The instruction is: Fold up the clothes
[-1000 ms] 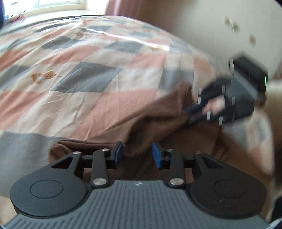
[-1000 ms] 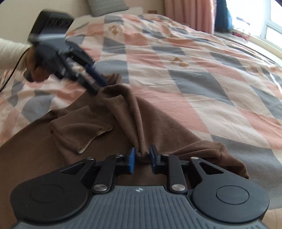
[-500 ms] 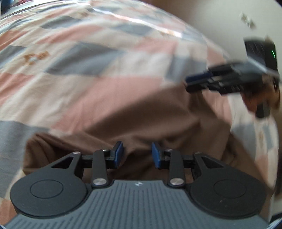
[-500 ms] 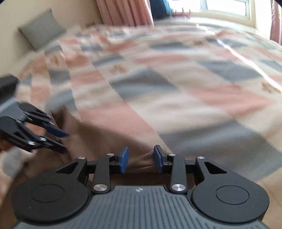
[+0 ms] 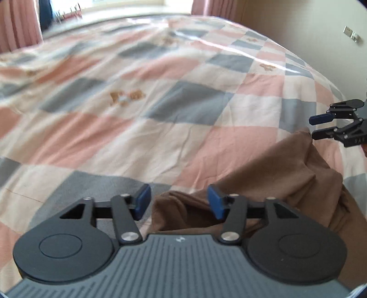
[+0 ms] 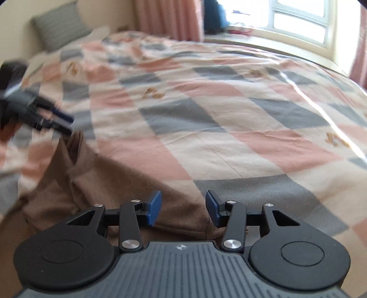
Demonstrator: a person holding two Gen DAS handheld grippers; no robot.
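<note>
A brown garment (image 5: pixel 275 174) lies spread on the bed, filling the lower right of the left wrist view and the lower left of the right wrist view (image 6: pixel 103 178). My left gripper (image 5: pixel 179 202) is open just above the garment's near edge, nothing between its blue pads. My right gripper (image 6: pixel 183 207) is also open, low over the cloth's corner. Each gripper shows in the other's view: the right gripper (image 5: pixel 314 127) sits open at the garment's far tip, and the left gripper (image 6: pixel 68 125) is blurred near the cloth's far end.
The bed carries a quilt (image 5: pixel 183 103) of pink, grey and cream checks that stretches far beyond the garment. A grey pillow (image 6: pixel 59 25) leans on the wall at the back left. Pink curtains (image 6: pixel 165 18) and a bright window (image 6: pixel 298 20) stand behind.
The right gripper, shut on a raised fold of the brown garment one second ago, has opened and let it go. The cloth now lies flatter. The left gripper's fingers stand wider apart.
</note>
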